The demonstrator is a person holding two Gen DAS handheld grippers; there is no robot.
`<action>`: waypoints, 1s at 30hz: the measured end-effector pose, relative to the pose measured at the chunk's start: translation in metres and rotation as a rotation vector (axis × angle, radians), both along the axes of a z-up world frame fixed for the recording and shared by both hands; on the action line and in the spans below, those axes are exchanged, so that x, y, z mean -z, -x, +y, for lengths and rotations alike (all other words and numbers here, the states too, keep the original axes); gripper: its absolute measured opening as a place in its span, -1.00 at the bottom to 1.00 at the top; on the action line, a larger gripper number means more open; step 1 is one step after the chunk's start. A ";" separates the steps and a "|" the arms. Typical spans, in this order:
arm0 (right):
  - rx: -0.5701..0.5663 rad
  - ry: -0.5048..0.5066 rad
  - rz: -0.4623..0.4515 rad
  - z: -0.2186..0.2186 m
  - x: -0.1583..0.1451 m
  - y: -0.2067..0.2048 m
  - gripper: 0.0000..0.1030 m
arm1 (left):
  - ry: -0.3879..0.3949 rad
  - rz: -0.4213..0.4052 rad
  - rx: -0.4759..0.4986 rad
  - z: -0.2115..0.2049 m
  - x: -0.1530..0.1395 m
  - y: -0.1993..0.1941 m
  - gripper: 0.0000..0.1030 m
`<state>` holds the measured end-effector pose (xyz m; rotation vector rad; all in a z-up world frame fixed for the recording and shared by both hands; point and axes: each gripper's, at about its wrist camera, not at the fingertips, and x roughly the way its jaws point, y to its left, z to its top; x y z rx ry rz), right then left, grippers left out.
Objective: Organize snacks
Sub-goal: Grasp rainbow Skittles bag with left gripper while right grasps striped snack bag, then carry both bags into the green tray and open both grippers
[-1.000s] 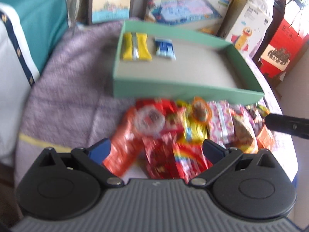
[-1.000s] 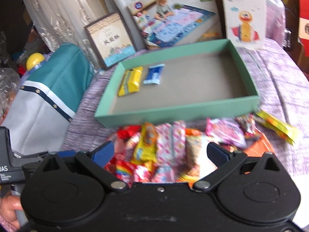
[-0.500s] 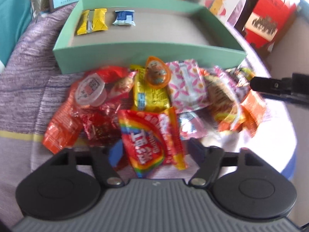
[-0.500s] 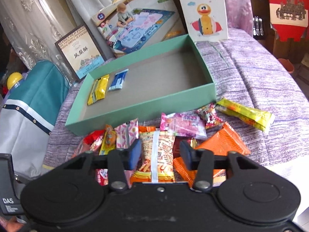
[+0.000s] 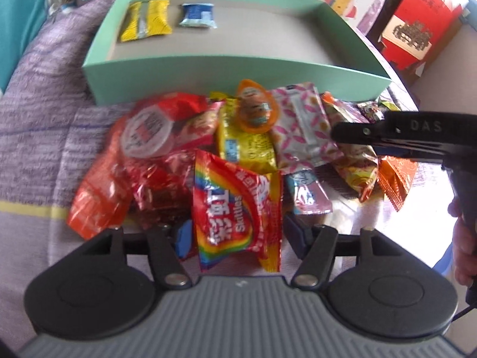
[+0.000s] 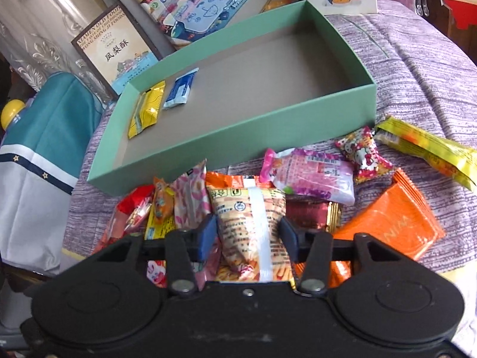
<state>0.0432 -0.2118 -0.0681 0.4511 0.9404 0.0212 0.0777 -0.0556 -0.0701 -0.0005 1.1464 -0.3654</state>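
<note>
**Mia:** Purple fuzzy cloth [image 6: 417, 68] covers the table; on it sits one big green cardboard box with low walls [image 6: 232, 125]; how many snacks are inside?

**Tom:** Two; one yellow wavy-print packet [image 5: 146, 21] and one small blue and white packet [image 5: 197, 15]; they lie side by side in the far left corner of the box, close but not touching; the rest of the grey floor is bare.

**Mia:** And the pile?

**Tom:** It lies on the cloth just in front of the box's near wall; lots of packets on top of each other, too jumbled to count them all; I see one round clear jelly cup with a white and red lid [image 5: 147, 132], one orange jelly cup [image 5: 253, 107] on top of a yellow packet [image 5: 244, 149], one long yellow-green bar [image 6: 426, 149] off to the right, and one flat orange sachet [image 6: 396, 223].

**Mia:** What does the left claw [image 5: 238, 238] have?

**Tom:** One red rainbow Skittles bag [image 5: 235, 211]; the blue pads are about half open and squeeze the bag's two sides.

**Mia:** And the right claw [image 6: 247, 234]?

**Tom:** Its jaws are opening a little; one puffy orange and tan packet with a white strip down the middle [image 6: 253, 226] sits between the pads, and they touch both its sides; a hand [image 5: 465, 253] holds that black gripper at the right edge of the left view.
</note>
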 end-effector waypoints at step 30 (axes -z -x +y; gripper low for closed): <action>0.016 -0.018 -0.146 -0.005 -0.067 0.016 -0.34 | 0.128 -0.133 0.048 0.012 -0.077 -0.007 -0.41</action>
